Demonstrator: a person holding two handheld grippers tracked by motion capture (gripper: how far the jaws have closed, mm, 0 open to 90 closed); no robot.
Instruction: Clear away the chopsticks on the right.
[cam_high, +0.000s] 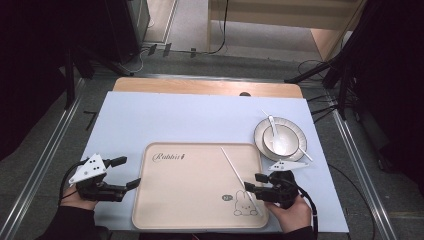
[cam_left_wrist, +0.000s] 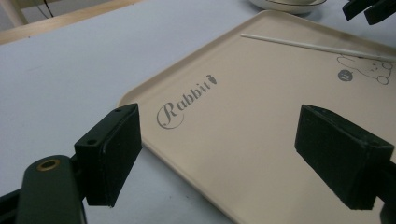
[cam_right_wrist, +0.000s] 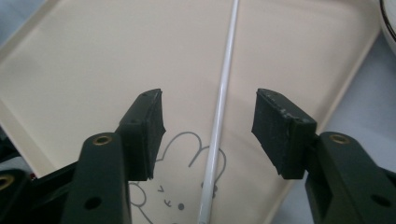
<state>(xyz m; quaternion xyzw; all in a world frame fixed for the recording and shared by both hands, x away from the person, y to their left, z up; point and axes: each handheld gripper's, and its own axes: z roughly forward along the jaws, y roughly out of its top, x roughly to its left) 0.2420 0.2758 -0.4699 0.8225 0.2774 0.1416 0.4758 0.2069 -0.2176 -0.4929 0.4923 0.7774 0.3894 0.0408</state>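
A white chopstick lies flat on the beige tray, running slantwise from near the tray's far right part down over the printed rabbit at its near right corner. It rests on the tray floor by its own weight, with nothing pinching it. In the right gripper view the stick passes straight up the gap between the two black pads, touching neither, so the right gripper stands open astride it; the placement looks like a set-down just finished, the jaws parted so the stick can stay where it lies.

The left gripper waits at the tray's left edge, its jaws wide apart and empty. From its own camera the tray's rim and the "Rabbit" lettering lie between the pads, which suggests it is parked clear of the work rather than steadying anything.

Beyond the tray's right far corner sits a round plate carrying a bowl with a white spoon in it. A second chopstick leans across the plate's near edge, probably the next piece to move. Everything stands on a pale sheet covering the desk.
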